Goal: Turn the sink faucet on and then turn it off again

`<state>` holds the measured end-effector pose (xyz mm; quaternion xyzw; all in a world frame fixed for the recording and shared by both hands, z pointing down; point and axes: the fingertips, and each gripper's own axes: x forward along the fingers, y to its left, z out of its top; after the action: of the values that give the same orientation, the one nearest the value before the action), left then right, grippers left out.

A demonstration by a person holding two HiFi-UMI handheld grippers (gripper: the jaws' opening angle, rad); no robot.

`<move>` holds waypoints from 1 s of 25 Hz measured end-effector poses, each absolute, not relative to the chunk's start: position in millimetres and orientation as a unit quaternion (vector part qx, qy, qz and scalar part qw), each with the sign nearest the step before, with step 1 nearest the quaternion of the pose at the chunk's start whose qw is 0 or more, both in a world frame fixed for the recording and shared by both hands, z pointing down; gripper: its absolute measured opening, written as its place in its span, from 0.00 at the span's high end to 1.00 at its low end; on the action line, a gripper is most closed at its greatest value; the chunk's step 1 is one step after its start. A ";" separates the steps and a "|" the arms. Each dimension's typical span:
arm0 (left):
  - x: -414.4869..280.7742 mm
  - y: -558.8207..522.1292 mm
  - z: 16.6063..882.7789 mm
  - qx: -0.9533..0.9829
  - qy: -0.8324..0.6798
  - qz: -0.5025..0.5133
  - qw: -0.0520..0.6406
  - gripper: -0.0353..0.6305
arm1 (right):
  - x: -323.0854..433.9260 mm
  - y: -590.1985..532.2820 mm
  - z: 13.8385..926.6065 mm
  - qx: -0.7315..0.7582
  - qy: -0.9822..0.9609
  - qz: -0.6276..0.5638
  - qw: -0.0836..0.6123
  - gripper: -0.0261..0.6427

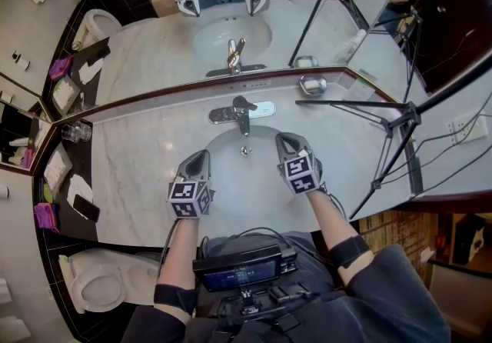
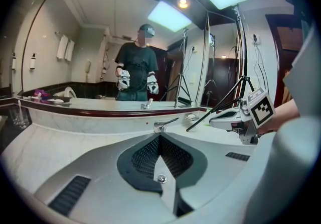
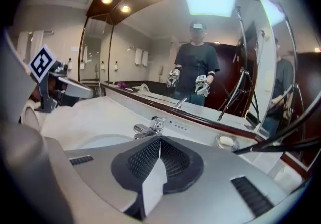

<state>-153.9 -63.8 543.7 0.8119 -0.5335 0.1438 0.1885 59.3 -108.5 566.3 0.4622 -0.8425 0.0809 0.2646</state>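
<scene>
"Marble counter [image 1: 138, 168], white basin [image 1: 247, 180]: has the person run the water yet?"

"Hard to judge. Starting at the left, the left gripper [image 1: 200, 158] hovers over the basin's near rim. Its jaws are clenched together with nothing between them. The faucet [image 1: 241, 112] stands at the back of the basin, between the two grippers and well apart from both. The right gripper [image 1: 286, 140] hovers on the other side, its pads likewise pressed together and empty."

"Any stream?"

"None shows under the spout, so the faucet reads as off. Neither gripper touches its lever [image 1: 244, 102]. Either both steps are left or both are done, and these pictures cannot settle which."

"What does each view add?"

"Only the head view shows the drain [image 1: 245, 151] and both grippers from above. It also takes in a toilet [image 1: 96, 280] at the lower left and a tripod [image 1: 393, 122] on the counter at the right. The left gripper view sees the faucet just past its closed tips and the right gripper at its right edge. It also shows the person [image 2: 136, 65] standing in the mirror [image 2: 100, 42]. The right gripper view catches the left gripper at its left edge. It shows the soap dish [image 3: 226, 141] by the mirror more plainly."
</scene>
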 end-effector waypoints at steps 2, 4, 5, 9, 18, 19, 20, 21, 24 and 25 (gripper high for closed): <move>-155.0 -65.3 543.5 0.811 -0.534 0.145 0.189 0.94 | 53.2 -117.8 566.7 0.449 -0.843 0.029 0.295 0.86; -157.0 -66.8 543.8 0.811 -0.534 0.147 0.188 0.94 | 45.3 -127.7 569.9 0.427 -0.845 -0.017 0.321 0.80; -158.1 -67.5 544.9 0.810 -0.535 0.149 0.188 0.94 | 41.2 -133.5 570.2 0.415 -0.845 -0.042 0.335 0.77; -162.0 -71.0 548.8 0.808 -0.537 0.152 0.190 0.94 | 25.1 -158.5 566.6 0.358 -0.833 -0.148 0.395 0.66; -165.4 -85.9 553.5 0.805 -0.539 0.156 0.193 0.94 | -12.8 -196.9 588.9 0.225 -0.787 -0.303 0.488 0.56; -166.1 -87.1 554.3 0.804 -0.540 0.157 0.193 0.94 | -16.0 -199.8 595.1 0.210 -0.781 -0.314 0.497 0.56; -166.7 -87.8 555.2 0.804 -0.540 0.157 0.194 0.94 | -18.8 -201.6 600.9 0.195 -0.775 -0.322 0.507 0.56; -167.3 -88.0 556.3 0.803 -0.541 0.158 0.195 0.94 | -21.3 -202.4 605.5 0.181 -0.771 -0.328 0.516 0.56; -168.8 -87.5 561.0 0.801 -0.542 0.160 0.199 0.94 | -24.9 -205.3 617.2 0.156 -0.761 -0.334 0.534 0.56; -169.6 -87.7 562.3 0.800 -0.542 0.161 0.200 0.94 | -24.3 -206.9 622.6 0.150 -0.757 -0.336 0.540 0.56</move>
<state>-169.6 -87.7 562.3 0.8002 -0.5422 0.1608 0.1997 -24.3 -206.9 622.6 0.1499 -0.7568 -0.3363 0.5401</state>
